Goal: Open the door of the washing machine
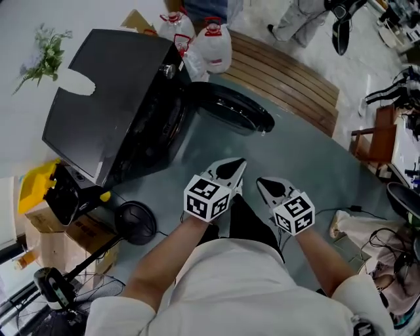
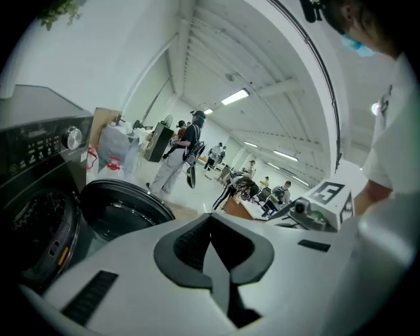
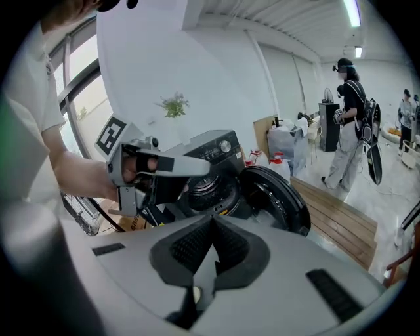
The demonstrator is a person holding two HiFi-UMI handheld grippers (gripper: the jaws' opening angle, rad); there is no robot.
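**Door Swung Wide, Both Pairs of Jaws Shut and Well Clear**

Crowded all round the black washing machine (image 1: pixel 111 98) at upper left of the head view. Behind it, clear jugs (image 1: pixel 213 42) with red caps. Off its left corner, a green plant (image 1: pixel 46 56) against the white wall. To its right, a slatted wooden platform (image 1: pixel 289 75) running down toward a brown chair (image 1: pixel 374 141) at the right edge. At lower left, a yellow container (image 1: pixel 36 187), a cardboard box (image 1: pixel 82 230) and a round black disc (image 1: pixel 134 222) on the floor. At lower right, a pale bag (image 1: pixel 357 230) among cables. At the top edge, a standing person (image 1: pixel 298 20); more people far back in the left gripper view.

Both forearms reaching forward from bottom centre, bare below white sleeves. Left gripper (image 1: pixel 231 172) and right gripper (image 1: pixel 266 187) side by side near frame centre, marker cubes uppermost, tips leaning in toward each other. Jaws of each pressed together, pads meeting, gripping nothing.

Door (image 1: pixel 233 108) round and dark, hanging wide open off the machine's front in the upper centre of the head view, above both grippers and well apart from them. In the right gripper view, just above the jaws and right of centre, with the left gripper crossing in front of the drum opening at left. In the left gripper view, low at the left, beside the machine's front.
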